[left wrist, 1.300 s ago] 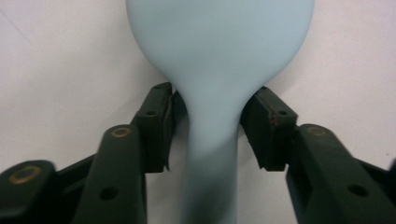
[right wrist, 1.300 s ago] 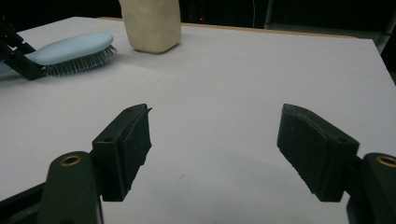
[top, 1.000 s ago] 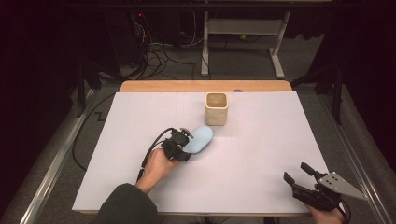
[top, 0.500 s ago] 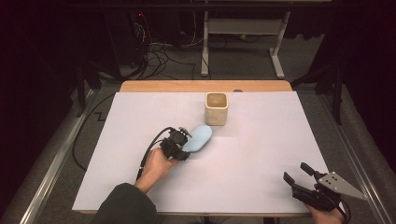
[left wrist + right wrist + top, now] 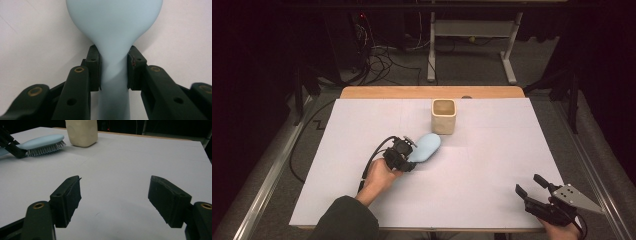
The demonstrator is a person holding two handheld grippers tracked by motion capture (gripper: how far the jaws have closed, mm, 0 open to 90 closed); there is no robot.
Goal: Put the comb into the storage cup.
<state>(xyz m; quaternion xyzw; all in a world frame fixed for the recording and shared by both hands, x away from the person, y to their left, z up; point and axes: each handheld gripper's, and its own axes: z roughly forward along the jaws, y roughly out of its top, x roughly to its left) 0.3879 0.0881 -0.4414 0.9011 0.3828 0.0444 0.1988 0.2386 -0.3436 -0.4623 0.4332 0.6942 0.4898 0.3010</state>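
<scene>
Pale-blue plastic sits pinched at mid-table: the left gripper [image 5: 404,154] has clamped its two black jaws on the neck of a hairbrush [image 5: 426,147], just where the handle widens into the head. Its jaws have just been closing, and in the left gripper view the pads [image 5: 96,67] press against both sides of the handle with the brush between them. The hairbrush lies flat on the white table cover [image 5: 492,150], bristles down, its head pointing toward a cream square cup [image 5: 444,116] that stands just beyond it, near but apart.

Farther right, the right gripper [image 5: 533,188] rests at the near corner of the table, jaws spread wide with nothing between them, well away from the work.

The hold looks risky. The jaws grip a tapered, smooth neck, so on lifting the brush could slide through the pads or swing nose-down under the weight of its head. With the cup so close ahead, a swinging head could knock it over, and a careless push forward would do the same.

Much stays unclear. The left gripper's own body covers the rest of the handle from above, the cup's inside is too dim to read, and the brush's bristles [image 5: 46,148] show as no more than a thin fringe from the right gripper view.
</scene>
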